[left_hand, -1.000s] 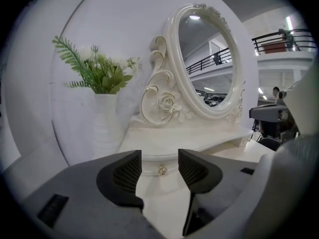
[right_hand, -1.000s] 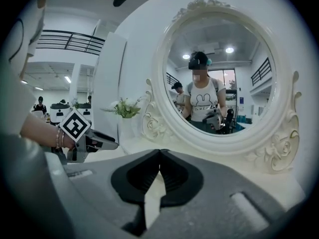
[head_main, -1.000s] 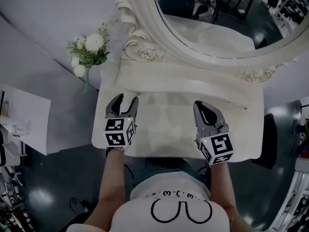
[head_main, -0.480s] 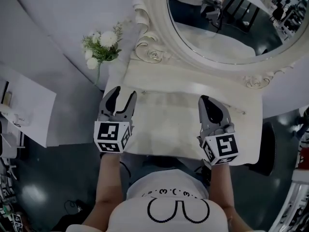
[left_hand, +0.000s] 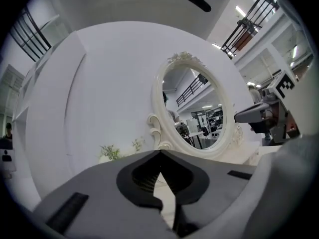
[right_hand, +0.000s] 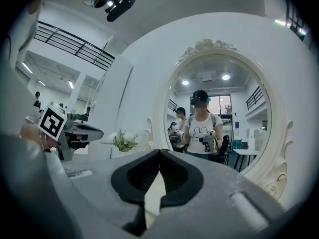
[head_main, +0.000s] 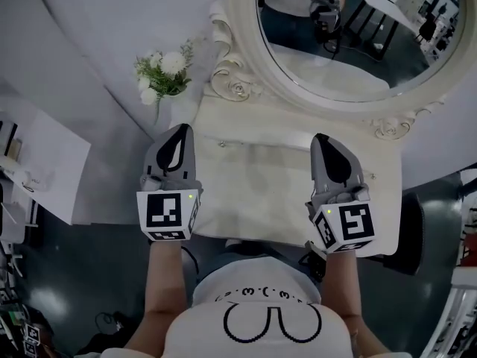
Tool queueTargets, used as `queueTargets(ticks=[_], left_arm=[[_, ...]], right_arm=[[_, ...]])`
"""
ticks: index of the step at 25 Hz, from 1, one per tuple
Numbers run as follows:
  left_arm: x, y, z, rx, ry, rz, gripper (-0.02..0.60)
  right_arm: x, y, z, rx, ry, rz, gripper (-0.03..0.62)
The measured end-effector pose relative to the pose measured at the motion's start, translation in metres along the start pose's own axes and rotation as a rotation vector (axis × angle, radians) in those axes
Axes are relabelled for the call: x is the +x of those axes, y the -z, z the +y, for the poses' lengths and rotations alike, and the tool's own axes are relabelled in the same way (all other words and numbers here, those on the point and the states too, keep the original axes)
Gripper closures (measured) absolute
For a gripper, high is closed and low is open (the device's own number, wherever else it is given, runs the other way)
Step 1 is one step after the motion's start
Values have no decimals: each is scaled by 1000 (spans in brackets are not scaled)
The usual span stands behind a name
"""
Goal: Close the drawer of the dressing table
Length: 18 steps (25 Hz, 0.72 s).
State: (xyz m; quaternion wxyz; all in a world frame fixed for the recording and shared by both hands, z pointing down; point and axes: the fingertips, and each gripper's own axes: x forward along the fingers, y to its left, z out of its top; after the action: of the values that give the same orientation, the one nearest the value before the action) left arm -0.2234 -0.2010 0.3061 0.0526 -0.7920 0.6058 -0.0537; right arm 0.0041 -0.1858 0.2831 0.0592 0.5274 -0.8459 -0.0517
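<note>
Beneath the fingertips lies one dressing table (head_main: 261,189), its white top under both pairs; its drawer cannot be made out from above. Two grippers hover over it, the left gripper (head_main: 180,130) and the right gripper (head_main: 322,138). Each has its fingers pressed together on nothing and points level toward the one oval mirror (head_main: 350,43) ahead. They sit side by side, well apart, forearms reaching out from the body. One bunch of white flowers (head_main: 165,71) stands beyond the left fingertips, off to their left.

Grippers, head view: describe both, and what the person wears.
Left gripper and right gripper match: grey tapered jaws with black insets, behind them a white cube of black square markers with a green light. White T-shirt, black print, no sleeves over the forearms.
</note>
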Motion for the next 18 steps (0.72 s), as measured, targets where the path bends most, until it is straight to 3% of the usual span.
queueTargets(ticks=[4,10,18], left_arm=[[-3,-24,-3,55,-4,-46,583],[-5,-58,-10,33,23,-118,583],[-5,-70,-12,12,46,-151,583]], right_arm=[[-1,-20,2,-33,-3,-25,594],[-6,-47,5,-72,-7,-72,594],[-12,-54,-4,-53,41,-89,594]])
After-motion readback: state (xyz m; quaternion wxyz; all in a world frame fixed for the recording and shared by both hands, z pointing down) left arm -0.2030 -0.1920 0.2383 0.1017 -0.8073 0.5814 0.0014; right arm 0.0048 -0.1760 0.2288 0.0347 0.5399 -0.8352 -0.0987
